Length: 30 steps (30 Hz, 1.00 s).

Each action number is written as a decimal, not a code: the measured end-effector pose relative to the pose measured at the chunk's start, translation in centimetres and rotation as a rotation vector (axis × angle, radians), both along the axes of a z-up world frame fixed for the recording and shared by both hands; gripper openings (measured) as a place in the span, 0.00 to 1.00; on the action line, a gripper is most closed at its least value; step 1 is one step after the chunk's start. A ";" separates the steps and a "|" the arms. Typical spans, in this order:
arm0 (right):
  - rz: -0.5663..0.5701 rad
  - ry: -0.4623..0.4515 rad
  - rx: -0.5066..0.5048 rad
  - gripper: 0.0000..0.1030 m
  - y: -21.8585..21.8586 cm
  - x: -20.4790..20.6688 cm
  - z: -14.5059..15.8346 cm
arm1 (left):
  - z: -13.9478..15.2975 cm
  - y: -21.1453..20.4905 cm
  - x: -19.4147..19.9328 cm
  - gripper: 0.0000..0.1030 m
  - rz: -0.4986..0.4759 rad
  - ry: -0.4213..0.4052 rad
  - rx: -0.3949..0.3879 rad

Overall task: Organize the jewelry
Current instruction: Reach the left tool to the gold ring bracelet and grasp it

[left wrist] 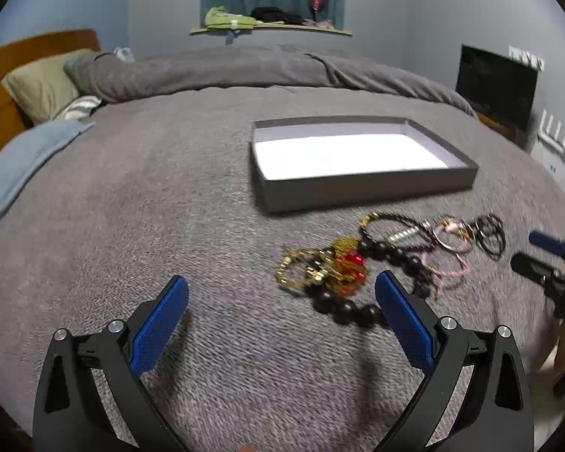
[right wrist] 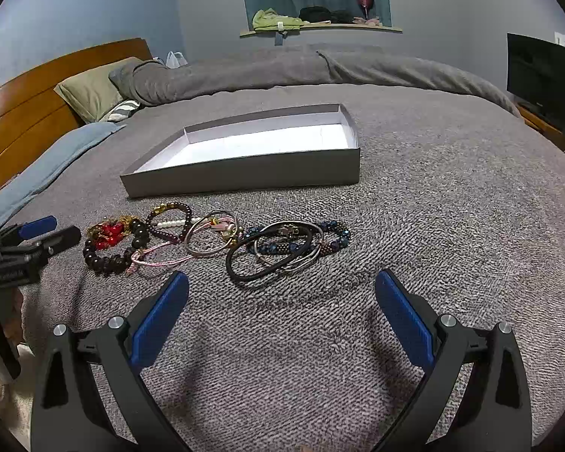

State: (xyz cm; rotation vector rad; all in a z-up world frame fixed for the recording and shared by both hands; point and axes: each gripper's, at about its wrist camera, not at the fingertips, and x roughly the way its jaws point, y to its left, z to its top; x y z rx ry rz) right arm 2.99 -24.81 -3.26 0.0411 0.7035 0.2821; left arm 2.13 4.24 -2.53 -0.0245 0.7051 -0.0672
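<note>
An empty grey box (left wrist: 365, 188) with a white inside lies on the bed; it also shows in the right wrist view (right wrist: 245, 175). In front of it lies a row of jewelry: a gold and red piece (left wrist: 320, 269), a dark bead bracelet (left wrist: 391, 252) (right wrist: 109, 260), pink bangles (right wrist: 211, 237), black rings (right wrist: 267, 260) and a blue bead bracelet (right wrist: 335, 235). My left gripper (left wrist: 281, 282) is open and empty, just short of the gold piece. My right gripper (right wrist: 281, 282) is open and empty, just short of the black rings. Each gripper shows at the edge of the other's view (left wrist: 542, 256) (right wrist: 45, 233).
The grey blanket (right wrist: 433, 207) covers the bed. Pillows (right wrist: 94, 90) and a wooden headboard (right wrist: 26, 101) stand at the left. A rolled duvet (left wrist: 245, 67) lies at the back. A dark screen (right wrist: 546, 79) stands at the right. A window shelf with clothes (right wrist: 312, 19) is beyond.
</note>
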 end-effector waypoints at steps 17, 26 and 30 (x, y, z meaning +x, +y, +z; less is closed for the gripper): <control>0.079 -0.017 -0.011 0.95 0.7 0.7 -1.2 | -0.5 -0.2 3.4 0.71 -0.078 0.050 -0.032; 0.099 -0.020 -0.004 0.91 0.6 0.5 -1.1 | -1.7 0.0 4.3 0.61 -0.109 0.119 -0.113; 0.104 -0.022 -0.009 0.90 0.7 0.4 -1.1 | -2.0 0.9 4.4 0.56 -0.111 0.136 -0.189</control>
